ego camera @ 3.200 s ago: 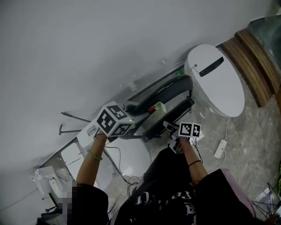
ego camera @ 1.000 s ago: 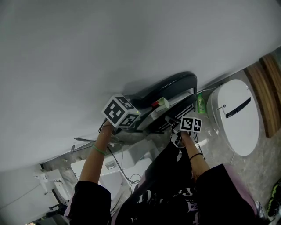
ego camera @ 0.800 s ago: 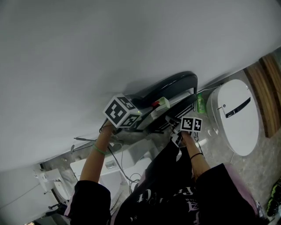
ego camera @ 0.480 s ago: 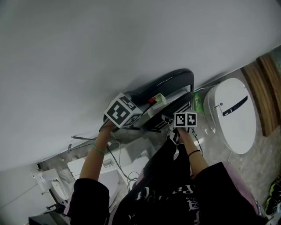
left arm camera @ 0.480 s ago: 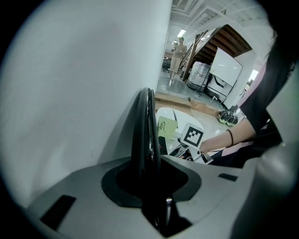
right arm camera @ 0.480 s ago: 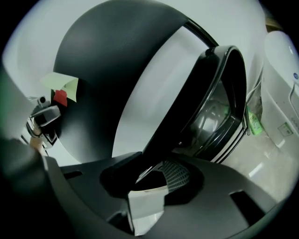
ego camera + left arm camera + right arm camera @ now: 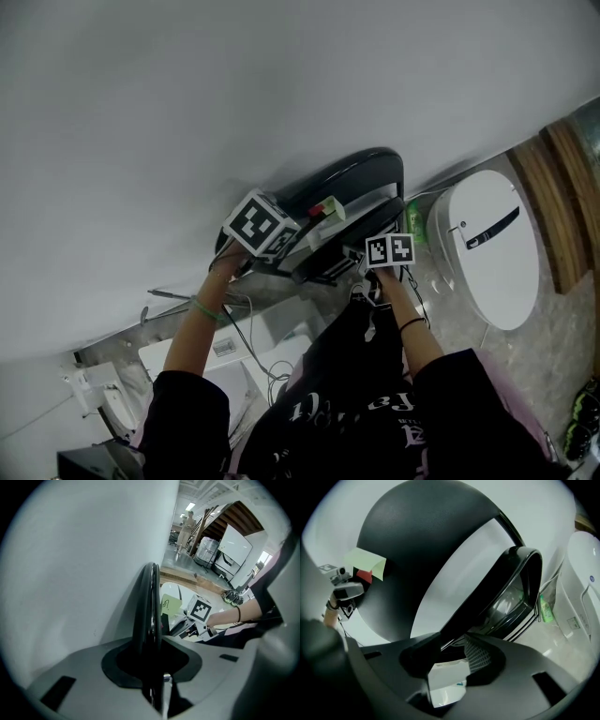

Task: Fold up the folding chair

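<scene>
The left claw (image 7: 152, 666) has the thin black edge of the folding chair (image 7: 354, 174) between its 2 jaws. The jaws have just been opening, and the hold looks let go, with a sliver of light beside the edge. The right claw (image 7: 451, 660) has just been opening too. Its jaws stand apart, with the rim of the seat (image 7: 508, 597) at their tips and pale floor showing in the gap. The chair is shiny black with a rounded back. A pale green sticky note (image 7: 366, 560) and a red tag (image 7: 364, 576) sit on the back. The chair is folded nearly flat, seat close to back, right by the white wall (image 7: 234, 84). In the head view its long side runs along the foot of the wall, from low left up to the right, and its rounded corner is at the right end. Just past that end stand a green bottle (image 7: 417, 225) and a big white rounded lid (image 7: 487, 253), near the chair. Cables (image 7: 251, 328) and white boxes (image 7: 225, 349) lie lower left.
</scene>
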Available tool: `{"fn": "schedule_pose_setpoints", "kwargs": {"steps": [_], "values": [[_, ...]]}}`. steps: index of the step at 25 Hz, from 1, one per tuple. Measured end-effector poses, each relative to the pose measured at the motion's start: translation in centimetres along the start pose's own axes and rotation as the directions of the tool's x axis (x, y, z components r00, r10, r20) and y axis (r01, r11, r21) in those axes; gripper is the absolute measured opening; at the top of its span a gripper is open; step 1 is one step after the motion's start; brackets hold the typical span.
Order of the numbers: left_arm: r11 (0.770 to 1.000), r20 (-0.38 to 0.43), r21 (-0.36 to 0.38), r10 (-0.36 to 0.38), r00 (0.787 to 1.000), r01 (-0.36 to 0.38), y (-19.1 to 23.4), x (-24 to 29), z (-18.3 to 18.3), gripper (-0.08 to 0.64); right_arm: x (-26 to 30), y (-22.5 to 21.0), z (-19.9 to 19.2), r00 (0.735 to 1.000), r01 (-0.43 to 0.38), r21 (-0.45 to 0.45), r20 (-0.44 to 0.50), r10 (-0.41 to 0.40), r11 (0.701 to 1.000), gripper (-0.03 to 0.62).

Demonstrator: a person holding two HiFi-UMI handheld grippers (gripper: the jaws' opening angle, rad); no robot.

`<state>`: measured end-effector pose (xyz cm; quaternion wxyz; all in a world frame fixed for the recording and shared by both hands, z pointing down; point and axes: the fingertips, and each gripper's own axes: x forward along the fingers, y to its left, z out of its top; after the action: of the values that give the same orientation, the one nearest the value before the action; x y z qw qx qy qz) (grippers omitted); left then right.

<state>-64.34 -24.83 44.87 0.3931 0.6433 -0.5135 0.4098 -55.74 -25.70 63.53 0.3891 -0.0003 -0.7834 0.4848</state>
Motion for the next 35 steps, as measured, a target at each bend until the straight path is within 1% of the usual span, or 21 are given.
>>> {"fn": "schedule_pose_setpoints", "kwargs": {"steps": [5,6,8,10,12,14,17,19,21,23,25,27,31,35], "values": [[1.000,-0.046,-0.024,0.005,0.999,-0.006,0.0,0.6,-0.9,0.097,0.0,0.0,0.0,1.000,0.003,-0.002,-0.005,-0.003,1.000,0.144],[1.000,-0.042,-0.025,0.018,0.999,-0.019,0.1,0.5,-0.9,0.098,0.1,-0.1,0.0,1.000,0.001,-0.002,-0.005,-0.001,1.000,0.144],[0.997,-0.003,-0.023,0.078,0.997,-0.078,0.4,-0.2,-0.3,0.123,0.0,-0.1,0.1,1.000,-0.003,0.001,-0.003,0.003,1.000,0.144],[0.988,0.056,-0.029,0.153,0.987,-0.151,0.7,-1.0,0.1,0.145,-0.1,-0.1,0.0,1.000,-0.008,0.002,-0.002,0.008,1.000,0.144],[0.977,0.100,-0.056,0.210,0.973,-0.205,0.9,-2.1,-0.1,0.171,-0.1,0.1,-0.1,1.000,-0.017,0.006,-0.002,0.017,1.000,0.144],[0.971,0.130,-0.090,0.233,0.964,-0.222,1.0,-3.6,-0.4,0.178,-0.1,0.2,0.0,1.000,-0.023,0.007,-0.001,0.023,1.000,0.144],[0.965,0.166,-0.152,0.237,0.957,-0.213,1.2,-5.5,-0.9,0.178,-0.2,0.0,0.1,1.000,-0.021,0.013,0.003,0.021,1.000,0.144],[0.958,0.184,-0.179,0.255,0.949,-0.223,1.4,-6.4,-1.1,0.178,-0.6,0.2,-0.1,1.000,-0.012,0.005,0.001,0.012,1.000,0.144],[0.945,0.204,-0.201,0.299,0.932,-0.259,1.7,-7.5,-1.1,0.174,-1.1,0.8,-0.3,1.000,-0.012,-0.027,0.002,0.012,1.000,0.144],[0.927,0.231,-0.235,0.344,0.910,-0.291,2.2,-8.9,-1.0,0.149,-1.9,2.0,0.1,0.999,-0.035,-0.053,0.018,0.036,0.998,0.144],[0.917,0.258,-0.273,0.362,0.896,-0.292,2.3,-10.2,-1.0,0.147,-2.9,3.5,1.1,0.997,-0.063,-0.072,0.044,0.066,0.995,0.144],[0.910,0.287,-0.310,0.365,0.885,-0.275,1.8,-11.1,-1.0,0.144,-3.9,4.8,2.0,0.995,-0.072,-0.103,0.060,0.078,0.992,0.144],[0.896,0.327,-0.369,0.374,0.868,-0.247,-0.2,-11.4,-1.2,0.123,-5.6,5.8,2.5,0.997,-0.049,-0.179,0.051,0.059,0.983,0.144],[0.872,0.357,-0.440,0.388,0.850,-0.214,-2.8,-10.8,-1.6,0.084,-7.6,6.2,1.7,0.998,-0.045,-0.246,0.031,0.054,0.968,0.144]]}}
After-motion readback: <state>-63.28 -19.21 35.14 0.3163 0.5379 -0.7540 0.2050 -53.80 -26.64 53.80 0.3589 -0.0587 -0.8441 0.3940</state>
